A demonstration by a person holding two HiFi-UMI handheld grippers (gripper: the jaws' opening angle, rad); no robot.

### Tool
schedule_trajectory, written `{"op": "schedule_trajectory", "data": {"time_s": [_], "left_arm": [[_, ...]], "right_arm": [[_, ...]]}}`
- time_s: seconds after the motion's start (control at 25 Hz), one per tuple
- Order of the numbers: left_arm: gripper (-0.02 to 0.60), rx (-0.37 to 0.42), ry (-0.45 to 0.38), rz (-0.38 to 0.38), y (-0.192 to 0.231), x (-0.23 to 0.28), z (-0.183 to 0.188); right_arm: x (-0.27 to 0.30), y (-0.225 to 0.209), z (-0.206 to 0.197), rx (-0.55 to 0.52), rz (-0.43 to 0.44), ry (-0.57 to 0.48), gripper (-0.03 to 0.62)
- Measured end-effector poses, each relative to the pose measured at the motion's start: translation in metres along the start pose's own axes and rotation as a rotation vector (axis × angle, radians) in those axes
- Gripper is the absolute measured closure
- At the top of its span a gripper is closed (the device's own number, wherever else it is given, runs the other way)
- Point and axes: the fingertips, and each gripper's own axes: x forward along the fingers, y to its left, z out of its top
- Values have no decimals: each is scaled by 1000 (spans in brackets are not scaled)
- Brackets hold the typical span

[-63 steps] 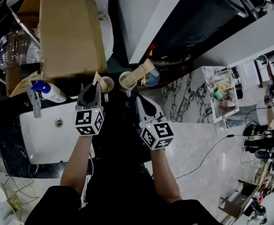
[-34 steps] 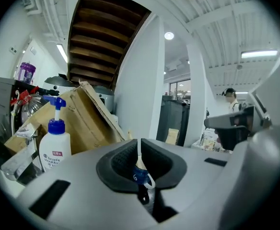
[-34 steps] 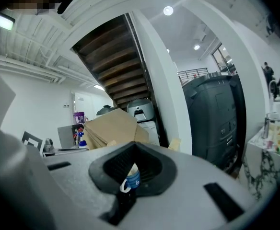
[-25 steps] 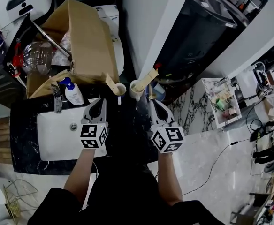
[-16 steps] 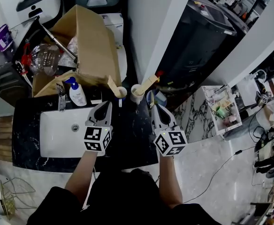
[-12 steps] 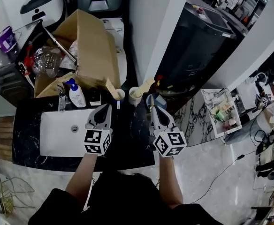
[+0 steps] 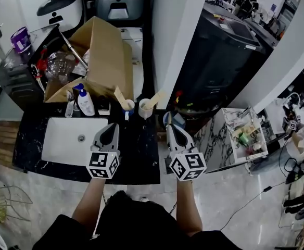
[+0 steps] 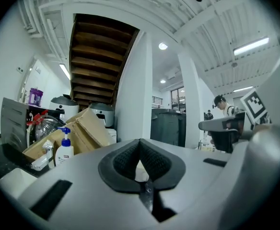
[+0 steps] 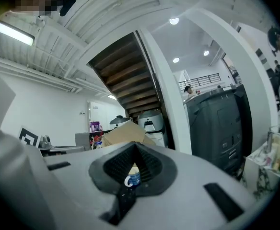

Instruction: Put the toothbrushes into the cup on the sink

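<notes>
Found left gripper and right gripper at lower centre of frame, both jaw pairs pressed together on nothing. Noted left-hand cup and right-hand cup just above them on the black counter, right of the sink. Each held what was judged a toothbrush, handles slanting up and outward, with one cup lying just above and inward of each gripper.

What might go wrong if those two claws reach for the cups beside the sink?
1. The left cup and right cup stand close together with long handles leaning out, so a reaching gripper might tip one.
2. The blue mug sits straight ahead of the right gripper; a forward push could knock it.
3. The left gripper and the right one are both shut; unopened, they would only shove things.
</notes>
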Motion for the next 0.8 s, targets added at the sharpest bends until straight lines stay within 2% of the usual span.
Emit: {"op": "schedule_trajectory", "data": {"time_s": [0.24, 0.52, 0.8], "left_arm": [[578, 39, -30, 71, -17, -30, 11], [578, 85, -25, 116, -43, -61, 15], [578, 101, -59, 84, -66, -73, 22]], "right_arm": [[-32, -2, 14, -9, 39, -37, 592], [-70, -8, 21, 7, 65, -70, 592], [-96, -10, 17, 28, 50, -79, 592]]}}
